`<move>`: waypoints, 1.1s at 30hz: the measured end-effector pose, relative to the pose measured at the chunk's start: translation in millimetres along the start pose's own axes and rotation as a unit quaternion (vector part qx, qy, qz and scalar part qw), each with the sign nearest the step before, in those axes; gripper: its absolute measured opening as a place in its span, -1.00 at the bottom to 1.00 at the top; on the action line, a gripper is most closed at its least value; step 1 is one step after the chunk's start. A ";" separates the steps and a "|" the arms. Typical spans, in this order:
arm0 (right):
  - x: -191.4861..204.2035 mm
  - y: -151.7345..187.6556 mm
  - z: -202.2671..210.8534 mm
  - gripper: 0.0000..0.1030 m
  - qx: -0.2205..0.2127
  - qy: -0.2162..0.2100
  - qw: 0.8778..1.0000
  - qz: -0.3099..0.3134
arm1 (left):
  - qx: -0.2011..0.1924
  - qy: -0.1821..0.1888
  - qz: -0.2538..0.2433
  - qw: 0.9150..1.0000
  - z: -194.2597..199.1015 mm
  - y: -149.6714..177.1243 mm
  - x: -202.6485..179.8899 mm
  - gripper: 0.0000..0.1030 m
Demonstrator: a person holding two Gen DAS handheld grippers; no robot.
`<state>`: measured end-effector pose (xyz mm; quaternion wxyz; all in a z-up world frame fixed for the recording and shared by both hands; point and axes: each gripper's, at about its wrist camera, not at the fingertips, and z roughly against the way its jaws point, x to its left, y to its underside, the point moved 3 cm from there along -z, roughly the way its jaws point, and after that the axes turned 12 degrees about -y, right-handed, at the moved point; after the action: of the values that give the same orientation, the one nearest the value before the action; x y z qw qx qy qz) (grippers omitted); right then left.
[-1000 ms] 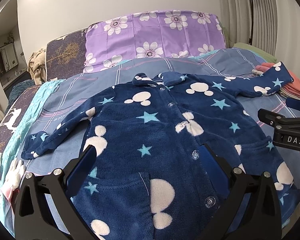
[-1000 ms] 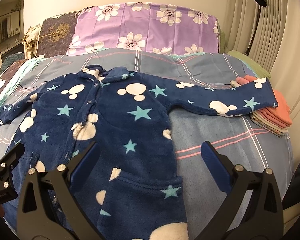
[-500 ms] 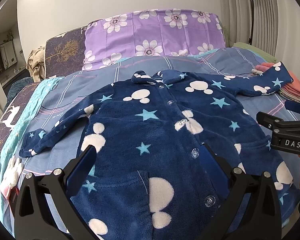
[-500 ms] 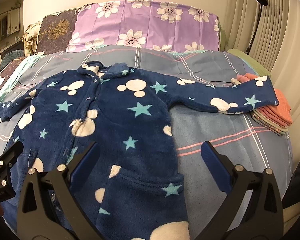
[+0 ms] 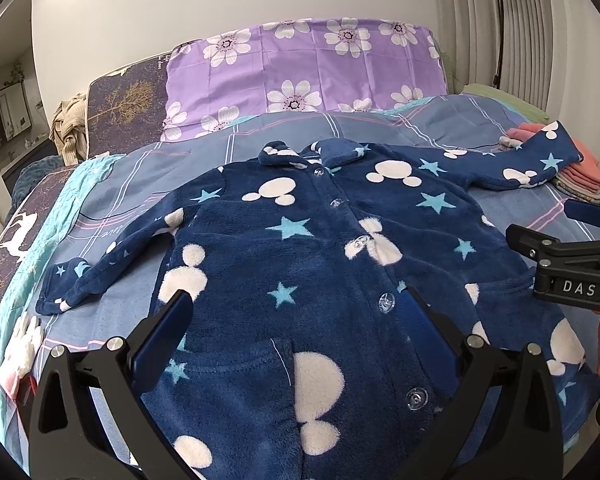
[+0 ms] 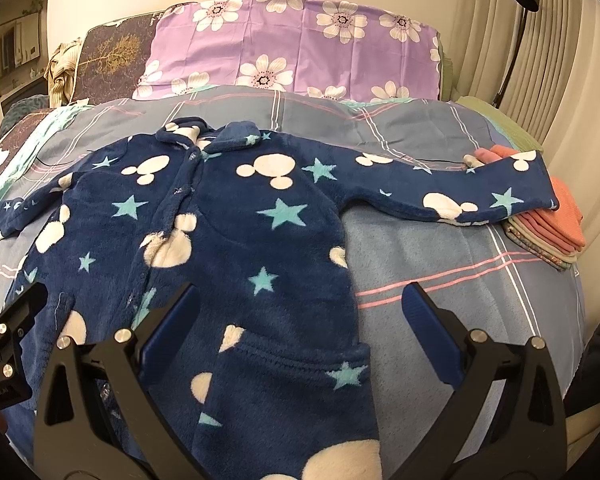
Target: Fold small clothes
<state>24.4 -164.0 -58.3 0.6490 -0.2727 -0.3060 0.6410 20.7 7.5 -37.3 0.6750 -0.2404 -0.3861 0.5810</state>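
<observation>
A: Where's the fleece jacket (image 5: 300,264)?

B: Flat on the bed (image 6: 440,272), collar far, hem toward you; sleeves run crosswise.

A: Tools?

B: Left gripper (image 5: 300,328) and right gripper (image 6: 300,320) both gape wide, empty (right sleeve (image 6: 460,196) lies nearer your right).

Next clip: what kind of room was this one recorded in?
Most likely a home bedroom. A navy fleece jacket lies spread on a bed with a plaid blue-grey cover, a purple floral pillow stands at its head, and folded clothes are stacked at the edge.
</observation>
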 end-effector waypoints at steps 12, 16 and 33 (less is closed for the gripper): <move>1.2 -0.2 0.2 0.96 -0.002 0.000 1.000 0.001 | 0.011 0.033 0.013 0.999 2.0 2.5 -0.1 0.97; 2.5 1.9 1.1 0.96 -0.002 0.001 1.000 0.003 | 0.011 0.031 0.006 0.999 1.7 4.4 -2.3 0.97; 17.8 -5.5 5.0 0.96 -0.009 0.009 1.000 0.029 | 0.036 0.061 0.057 0.996 -14.2 13.3 19.3 0.97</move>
<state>24.2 -146.6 -50.0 0.6304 -0.2930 -0.2981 0.6541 24.6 30.7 -51.3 0.6713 -0.2720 -0.3090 0.6163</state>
